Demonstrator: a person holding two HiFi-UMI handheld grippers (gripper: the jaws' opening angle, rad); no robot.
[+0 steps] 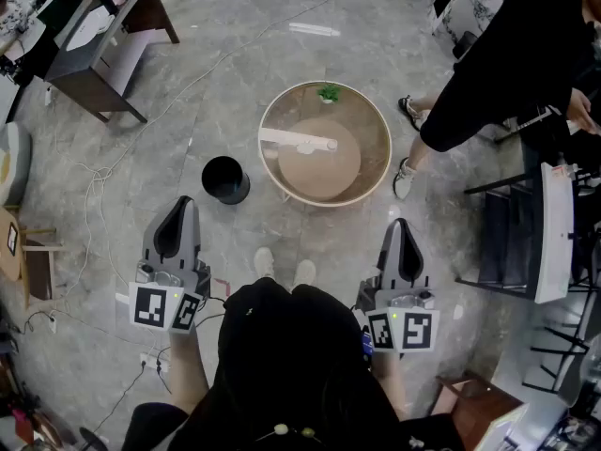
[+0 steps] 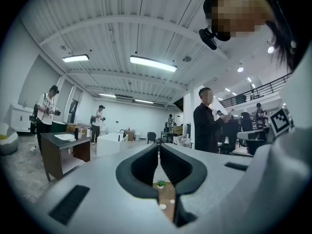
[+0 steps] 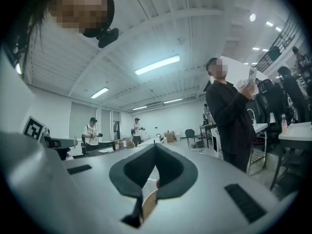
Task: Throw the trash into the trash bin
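A round table with a wooden top stands ahead on the floor. On it lie a long white piece of trash and a small green plant. To the table's left, a black trash bin stands on the floor. My left gripper is held level near my body, short of the bin, shut and empty. The right gripper is level too, short of the table's right side, shut with nothing in it. Through the left gripper jaws I glimpse the plant and the tabletop. The right gripper view shows its jaws pressed together.
A dark desk stands at the far left, with cables trailing over the floor. A person in black stands close to the table's right. A rack and chairs fill the right edge. A cardboard box sits at the left.
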